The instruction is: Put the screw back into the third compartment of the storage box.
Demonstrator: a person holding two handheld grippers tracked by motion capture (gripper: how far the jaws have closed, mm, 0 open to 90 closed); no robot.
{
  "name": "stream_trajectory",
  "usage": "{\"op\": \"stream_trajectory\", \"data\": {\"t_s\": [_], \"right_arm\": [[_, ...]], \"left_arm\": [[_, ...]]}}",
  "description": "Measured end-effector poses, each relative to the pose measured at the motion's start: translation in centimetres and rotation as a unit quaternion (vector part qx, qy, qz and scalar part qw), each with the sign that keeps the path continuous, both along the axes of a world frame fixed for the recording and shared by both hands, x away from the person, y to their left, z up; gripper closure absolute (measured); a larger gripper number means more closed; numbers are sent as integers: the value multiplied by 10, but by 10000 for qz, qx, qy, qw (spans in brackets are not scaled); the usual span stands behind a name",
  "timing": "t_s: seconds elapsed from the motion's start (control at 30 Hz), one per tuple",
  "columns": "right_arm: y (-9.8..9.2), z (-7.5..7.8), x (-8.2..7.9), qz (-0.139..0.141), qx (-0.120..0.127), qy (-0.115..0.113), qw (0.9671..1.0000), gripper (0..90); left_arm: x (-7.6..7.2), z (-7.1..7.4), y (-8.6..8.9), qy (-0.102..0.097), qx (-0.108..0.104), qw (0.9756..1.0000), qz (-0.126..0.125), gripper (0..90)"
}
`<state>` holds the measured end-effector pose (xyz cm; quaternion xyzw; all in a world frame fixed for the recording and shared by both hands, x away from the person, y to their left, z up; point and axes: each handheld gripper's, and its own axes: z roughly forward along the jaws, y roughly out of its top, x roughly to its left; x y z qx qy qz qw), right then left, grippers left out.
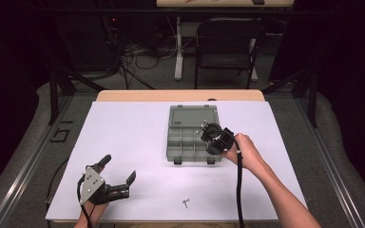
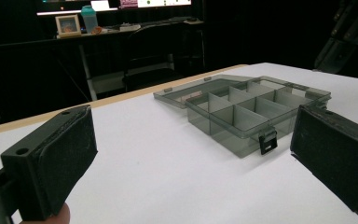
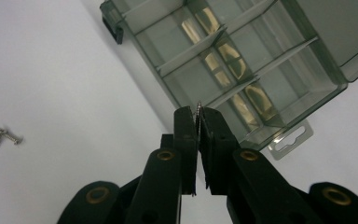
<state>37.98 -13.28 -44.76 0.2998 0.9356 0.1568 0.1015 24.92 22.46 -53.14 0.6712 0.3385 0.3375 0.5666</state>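
My right gripper (image 3: 197, 122) pinches a screw (image 3: 198, 108) above the open box (image 3: 279, 95). The screw is tiny, hard and slippery, so I grip its middle firmly. Left gripper (image 1: 120, 175) is open.

The compartment box (image 1: 190, 137) lies on the white sheet (image 1: 133, 128), right of centre, its open lid (image 1: 193, 116) flat behind it. The right gripper (image 1: 208, 129) hangs over the box's right compartments, a screw (image 3: 198, 110) between its jaws. Two loose screws (image 1: 186, 203) lie near the front edge. The left gripper (image 1: 119, 170) sits at the front left corner, well apart from the box.
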Motion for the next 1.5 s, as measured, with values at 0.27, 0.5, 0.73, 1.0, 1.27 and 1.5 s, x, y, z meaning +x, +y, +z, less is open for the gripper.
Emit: {"op": "stream_trajectory", "data": {"t_s": [0.27, 0.5, 0.73, 1.0, 1.27, 1.5], "right_arm": [[4, 3, 18, -116, 29, -74, 9999, 859], [8, 4, 34, -226, -24, -121, 9997, 859], [10, 5, 48, -277, -117, -91, 9995, 859], [13, 3, 65, -294, -117, -36, 9995, 859], [23, -6, 80, -376, -184, 133, 9990, 858], [32, -19, 92, -522, -237, 240, 9981, 854]], "left_arm": [[0, 0, 0, 7, 6, 10000, 0, 0], [0, 0, 0, 2, -6, 10000, -8, 0], [0, 0, 0, 15, -6, 10000, -6, 0], [1, 0, 0, 23, 3, 10000, -2, 0], [0, 0, 0, 27, -5, 10000, -4, 0], [0, 0, 1, 17, -7, 10000, -14, 0]]}}
